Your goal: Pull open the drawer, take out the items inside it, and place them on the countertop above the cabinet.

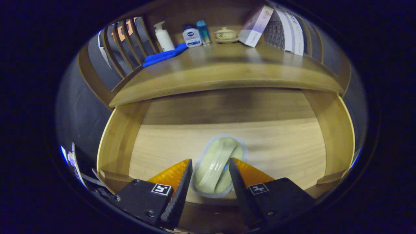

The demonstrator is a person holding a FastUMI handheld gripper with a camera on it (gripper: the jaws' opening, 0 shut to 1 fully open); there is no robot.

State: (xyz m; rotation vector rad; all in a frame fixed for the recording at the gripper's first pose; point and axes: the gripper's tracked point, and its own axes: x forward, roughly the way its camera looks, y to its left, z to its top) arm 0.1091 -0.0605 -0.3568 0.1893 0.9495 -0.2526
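The wooden drawer stands pulled open under the countertop. A pale green oval item with a raised ridge along its middle and a thin grey rim lies near the drawer's front, over the light wood floor. My gripper has closed in on it. The left finger and the right finger each press against one long side of the item. Its near end is hidden between the fingers.
On the countertop stand a white pump bottle, a blue cloth, a small white-and-blue bottle, a blue lighter, a lidded ceramic cup and leaning books. Slatted wooden rails close off its sides.
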